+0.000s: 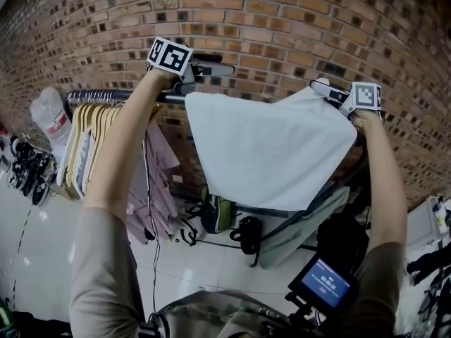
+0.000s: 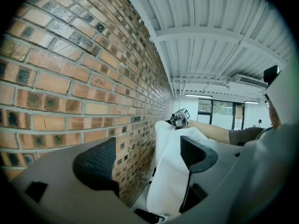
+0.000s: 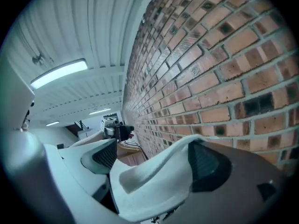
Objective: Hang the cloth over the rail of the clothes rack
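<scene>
A white cloth [image 1: 268,153] hangs spread in front of the brick wall, its top edge along the dark rail [image 1: 106,96] of the clothes rack. My left gripper [image 1: 218,69] is above the cloth's left corner, open, with the wall visible between its jaws and the cloth [image 2: 170,171] beside one jaw. At the cloth's raised right corner is my right gripper [image 1: 325,89]. In the right gripper view the jaws of that gripper [image 3: 154,160] stand wide apart, and a fold of cloth [image 3: 149,176] lies loosely across them.
Wooden hangers [image 1: 91,139] with garments fill the rail's left part, beside a white cap [image 1: 51,115]. Shoes [image 1: 25,167] line the floor at far left. Bags [image 1: 218,213] sit under the rack. A small screen [image 1: 324,284] is mounted near my chest. The brick wall [image 1: 282,20] is close behind.
</scene>
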A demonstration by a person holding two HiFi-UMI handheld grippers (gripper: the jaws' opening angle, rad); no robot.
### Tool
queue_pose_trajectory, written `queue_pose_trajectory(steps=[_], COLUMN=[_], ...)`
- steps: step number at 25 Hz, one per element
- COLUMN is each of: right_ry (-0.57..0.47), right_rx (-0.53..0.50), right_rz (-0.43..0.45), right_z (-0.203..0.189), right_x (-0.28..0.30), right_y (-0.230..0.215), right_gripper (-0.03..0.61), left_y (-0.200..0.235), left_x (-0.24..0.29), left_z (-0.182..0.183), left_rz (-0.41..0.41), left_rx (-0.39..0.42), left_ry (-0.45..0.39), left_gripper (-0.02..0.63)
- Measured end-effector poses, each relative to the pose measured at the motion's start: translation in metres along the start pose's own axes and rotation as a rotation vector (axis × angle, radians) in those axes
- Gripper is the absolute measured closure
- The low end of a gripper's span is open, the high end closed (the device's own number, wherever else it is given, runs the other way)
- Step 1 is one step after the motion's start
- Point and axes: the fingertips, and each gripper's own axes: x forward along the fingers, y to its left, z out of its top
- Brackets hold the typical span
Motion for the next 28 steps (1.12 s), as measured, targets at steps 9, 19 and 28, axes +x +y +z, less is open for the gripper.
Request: queue_pose_trajectory(steps=[9, 19, 28], right_ry=[0.046, 0.081, 0.073], right_rx=[-0.043, -0.047, -0.086], right_rz=[-0.061, -0.055, -0.035], right_z=[-0.017, -0.027, -0.026], right_x=[0.001, 0.009, 0.007], right_y=[-0.013, -0.014, -0.014], right_gripper=[0.097, 0.097, 0.097], left_y=[-0.02, -0.037, -0.127], left_x=[-0.011, -0.073, -0.095], left_z=[0.018, 0.092, 0.102], left_rz=[-0.076, 0.173, -0.044], left_rx=[0.076, 0.437, 0.304], left_ry=[-0.077, -0.394, -0.479], left_gripper=[0.184, 0.186, 0.187])
